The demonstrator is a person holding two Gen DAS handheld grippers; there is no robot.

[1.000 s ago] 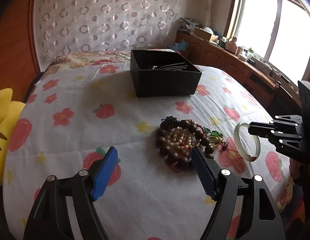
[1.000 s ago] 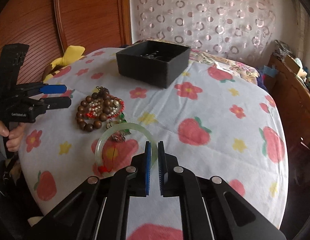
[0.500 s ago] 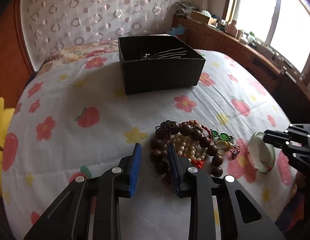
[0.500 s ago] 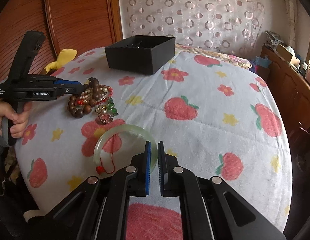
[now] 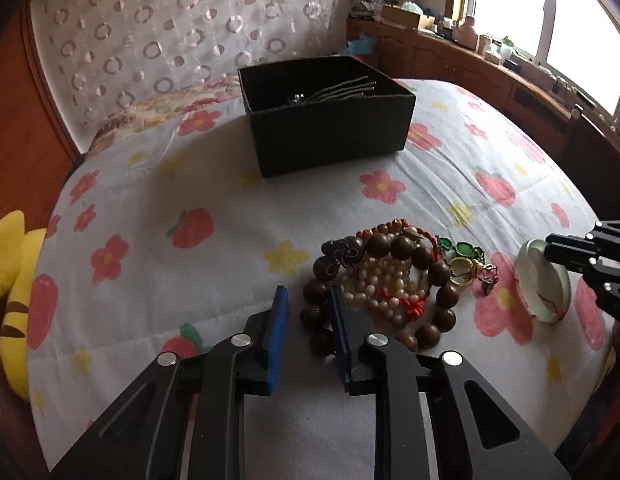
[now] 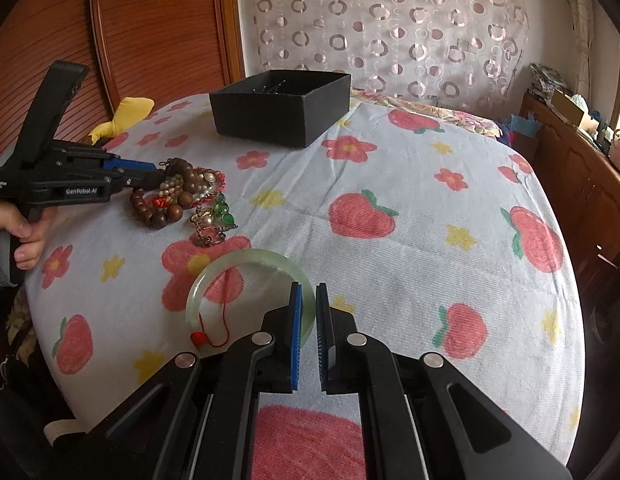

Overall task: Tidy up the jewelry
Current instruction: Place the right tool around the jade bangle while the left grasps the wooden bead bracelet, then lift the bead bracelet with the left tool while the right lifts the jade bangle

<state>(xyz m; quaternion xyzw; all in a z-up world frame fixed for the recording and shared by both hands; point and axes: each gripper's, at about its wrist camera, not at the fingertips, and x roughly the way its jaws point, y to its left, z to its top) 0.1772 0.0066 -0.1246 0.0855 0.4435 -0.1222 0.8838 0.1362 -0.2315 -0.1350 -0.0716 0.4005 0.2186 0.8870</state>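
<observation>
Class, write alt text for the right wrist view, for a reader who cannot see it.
The right gripper is shut on the rim of a pale green bangle on a flower-print bedspread. To its left, the left gripper reaches into a heap of beaded bracelets, with a black box behind.

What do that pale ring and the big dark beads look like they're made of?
The bangle looks like jade or glass: pale green, translucent and glossy, with the bedsheet's print showing faintly through. The big beads look like polished wood: dark brown, opaque, with a soft sheen. Neither can be confirmed by sight alone.
</observation>
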